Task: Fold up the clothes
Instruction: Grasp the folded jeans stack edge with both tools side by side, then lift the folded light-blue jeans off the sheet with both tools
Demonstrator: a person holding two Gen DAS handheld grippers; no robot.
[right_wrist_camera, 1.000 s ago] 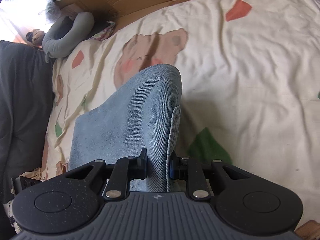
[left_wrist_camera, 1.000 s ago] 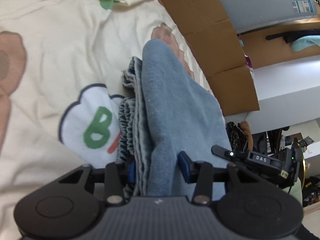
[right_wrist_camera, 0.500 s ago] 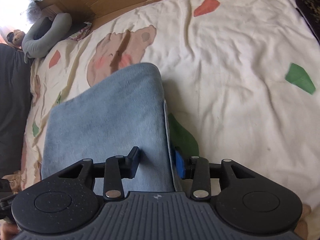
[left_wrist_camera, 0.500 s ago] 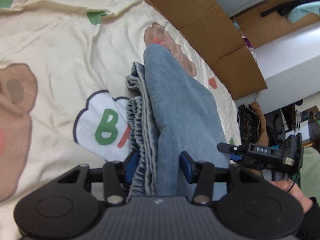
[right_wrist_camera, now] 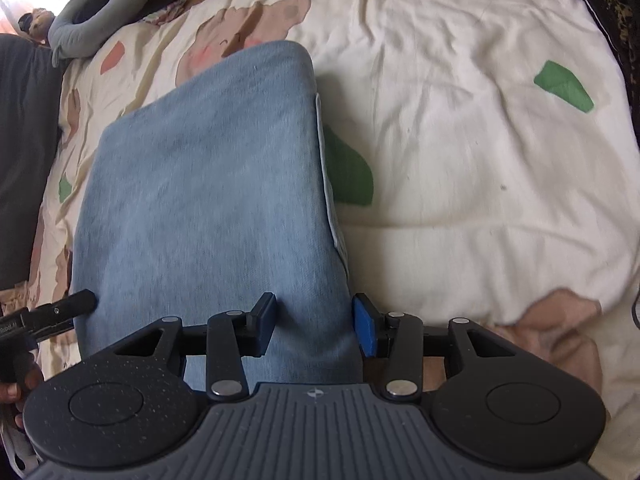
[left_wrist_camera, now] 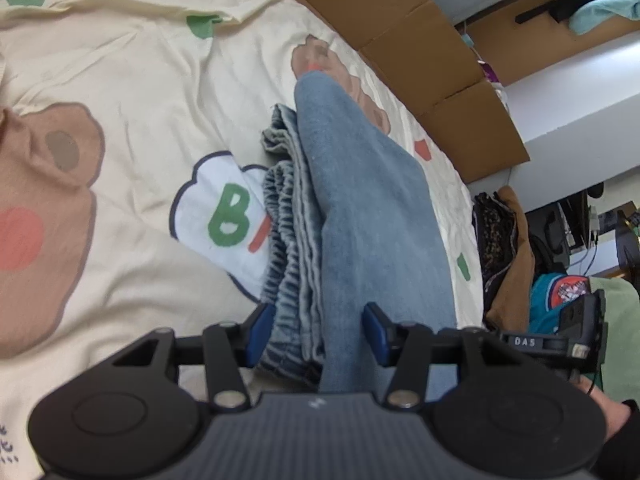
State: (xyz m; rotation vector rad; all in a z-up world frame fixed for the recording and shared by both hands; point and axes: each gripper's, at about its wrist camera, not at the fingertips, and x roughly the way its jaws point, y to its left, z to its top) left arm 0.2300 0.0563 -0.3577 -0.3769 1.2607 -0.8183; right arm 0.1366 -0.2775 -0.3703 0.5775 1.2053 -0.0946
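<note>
Holding one gripper in each hand, you are working over folded blue jeans (left_wrist_camera: pixel 372 216) that lie on a bed with a cream sheet (left_wrist_camera: pixel 132 92). The sheet has brown bears, green and red patches, and a white cloud with a green letter B on it.

Your left gripper (left_wrist_camera: pixel 316 330) points down at the jeans. Its jaws are opening. The thick stack of jeans, with the crinkly waistband (left_wrist_camera: pixel 286 236) on the left side, sits between the two blue pads (left_wrist_camera: pixel 376 334). The left pad is right at the waistband, but the right pad stands a little away from the cloth, so it does not squeeze the jeans.

Your right gripper (right_wrist_camera: pixel 316 328) also points down at the jeans (right_wrist_camera: pixel 208 184). Its jaws stand apart. The near right corner of the folded jeans is between the pads (right_wrist_camera: pixel 365 330), and I see a small gap on each side of the cloth, so nothing is pinched there.

The jeans lie in a flat, neat block in the middle of the bed, with a pale edge along their right side. They cover part of a green patch and part of the white cloud.

Brown cardboard (left_wrist_camera: pixel 424 40) stands along the far edge of the bed. A grey neck pillow (right_wrist_camera: pixel 96 24) lies at the far left corner in the right view. Dark clothes (left_wrist_camera: pixel 496 240) are piled past the bed's right edge.
</note>
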